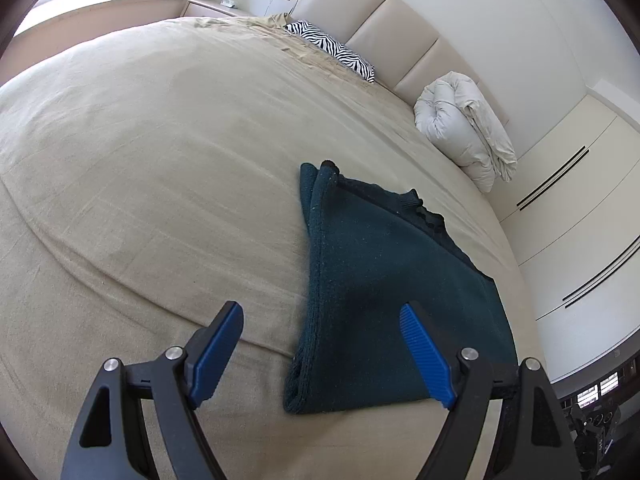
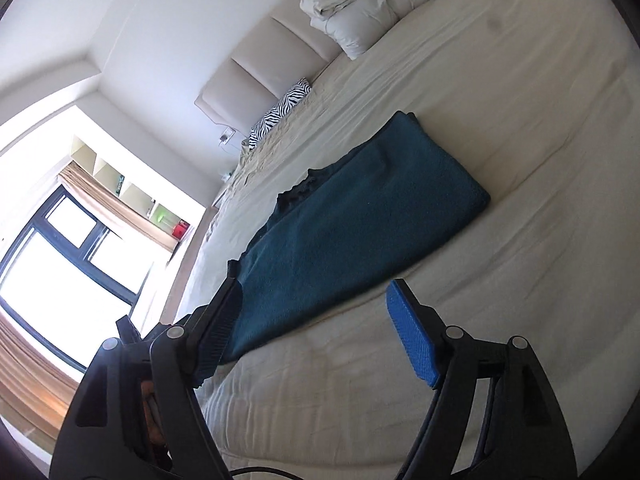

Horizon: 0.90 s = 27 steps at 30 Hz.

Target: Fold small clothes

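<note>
Across the beige bed (image 1: 140, 160) I see the folded dark teal garment (image 1: 384, 280) lying flat, near the headboard's rolled white duvet (image 1: 464, 128) and zebra pillow (image 1: 336, 50). My left gripper (image 1: 320, 332) and right gripper (image 2: 312, 312) both hang released above it, grasping nothing.

Folded garment (image 1: 384, 280) lies on the bed (image 1: 140, 160) (duvet (image 1: 464, 124) behind, by headboard (image 1: 360, 12))
</note>
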Each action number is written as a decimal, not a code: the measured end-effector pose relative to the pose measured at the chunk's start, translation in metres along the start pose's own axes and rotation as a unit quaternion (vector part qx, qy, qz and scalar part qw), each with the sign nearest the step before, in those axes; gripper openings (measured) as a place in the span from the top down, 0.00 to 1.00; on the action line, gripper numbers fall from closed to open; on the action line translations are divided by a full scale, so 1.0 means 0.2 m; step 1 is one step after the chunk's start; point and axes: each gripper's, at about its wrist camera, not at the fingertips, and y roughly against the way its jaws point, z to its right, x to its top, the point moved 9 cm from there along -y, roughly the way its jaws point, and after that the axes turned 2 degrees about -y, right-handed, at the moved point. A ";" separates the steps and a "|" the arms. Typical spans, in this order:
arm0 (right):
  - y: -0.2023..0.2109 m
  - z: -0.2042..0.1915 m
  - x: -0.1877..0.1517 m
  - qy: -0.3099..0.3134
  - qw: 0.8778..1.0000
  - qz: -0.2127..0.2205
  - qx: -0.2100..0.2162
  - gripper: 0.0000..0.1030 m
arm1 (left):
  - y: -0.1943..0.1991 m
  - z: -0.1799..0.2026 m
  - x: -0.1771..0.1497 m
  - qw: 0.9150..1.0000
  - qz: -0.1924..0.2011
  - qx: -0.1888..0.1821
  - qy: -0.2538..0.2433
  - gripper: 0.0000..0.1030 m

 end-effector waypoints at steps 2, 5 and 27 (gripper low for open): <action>-0.03 -0.07 -0.06 0.002 1.000 -0.021 0.014 0.27 | -0.01 -0.03 -0.02 1.000 -0.013 -0.008 0.016 0.20; -0.12 -0.15 -0.10 0.002 0.999 -0.037 0.030 0.27 | -0.07 -0.01 -0.01 0.997 -0.039 -0.052 0.038 0.20; -0.45 -0.48 -0.07 -0.024 0.984 -0.124 0.126 0.28 | -0.37 0.06 -0.08 0.966 -0.170 -0.156 0.118 0.55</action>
